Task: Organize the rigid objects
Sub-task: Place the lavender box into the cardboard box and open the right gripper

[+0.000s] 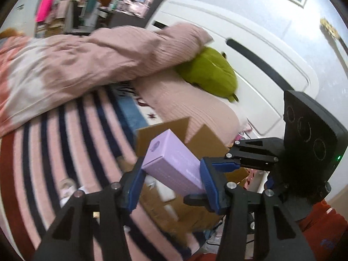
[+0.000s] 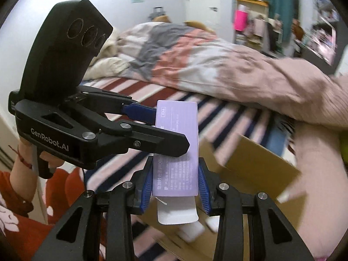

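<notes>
Lilac carton [image 2: 177,150] pinched by both left tongs [image 2: 167,130] and right tongs [image 2: 175,184], above open cardboard box [image 2: 250,163] on striped bedding [image 2: 139,91].

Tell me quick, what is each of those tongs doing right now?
Left tongs: closed on the purple box, pads pressing its sides.
Right tongs: closed on the same purple box, at its other end.

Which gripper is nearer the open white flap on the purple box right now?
Right. The right gripper clamps the purple box right beside the flap; the left gripper grips the box toward its opposite, closed end.
</notes>
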The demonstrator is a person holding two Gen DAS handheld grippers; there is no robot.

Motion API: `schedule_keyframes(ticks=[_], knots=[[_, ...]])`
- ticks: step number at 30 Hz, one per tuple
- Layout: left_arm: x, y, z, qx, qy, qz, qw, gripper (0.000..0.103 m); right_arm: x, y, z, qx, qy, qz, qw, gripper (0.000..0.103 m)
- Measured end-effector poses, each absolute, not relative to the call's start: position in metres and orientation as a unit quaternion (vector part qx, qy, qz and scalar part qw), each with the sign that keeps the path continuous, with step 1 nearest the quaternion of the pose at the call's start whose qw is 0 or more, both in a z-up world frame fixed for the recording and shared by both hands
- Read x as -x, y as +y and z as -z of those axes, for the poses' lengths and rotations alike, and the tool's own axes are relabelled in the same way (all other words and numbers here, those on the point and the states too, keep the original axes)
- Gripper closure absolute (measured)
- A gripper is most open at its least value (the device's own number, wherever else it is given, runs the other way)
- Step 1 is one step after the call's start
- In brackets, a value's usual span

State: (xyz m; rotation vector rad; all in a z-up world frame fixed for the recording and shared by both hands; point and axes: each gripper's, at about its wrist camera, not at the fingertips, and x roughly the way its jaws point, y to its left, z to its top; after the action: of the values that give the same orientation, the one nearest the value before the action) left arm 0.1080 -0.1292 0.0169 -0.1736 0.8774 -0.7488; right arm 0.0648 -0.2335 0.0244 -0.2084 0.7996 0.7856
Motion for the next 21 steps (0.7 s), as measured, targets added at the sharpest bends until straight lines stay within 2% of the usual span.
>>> schedule_keyframes(ticks=[6,11,15,21], knots=[[-0.129,-0.199,-0.003,0.03,0.462,0.367,0.807,0.055,-0.081,-0.286,-0.01,0.078,0.427,-0.318,0.843,0.071],[-0.132,-0.223,0.009,0.0,0.487,0.362,0.795,0.055,-0.088,-0.302,0.012,0.095,0.459,-0.279,0.838,0.07],[-0.128,-0.222,0.007,-0.028,0.477,0.341,0.81,0.039,-0.091,-0.3,0.025,0.134,0.469,-0.234,0.841,0.069],[-0.119,-0.182,-0.005,-0.022,0.455,0.302,0.838,0.036,-0.09,-0.295,0.029,0.141,0.473,-0.24,0.836,0.069]])
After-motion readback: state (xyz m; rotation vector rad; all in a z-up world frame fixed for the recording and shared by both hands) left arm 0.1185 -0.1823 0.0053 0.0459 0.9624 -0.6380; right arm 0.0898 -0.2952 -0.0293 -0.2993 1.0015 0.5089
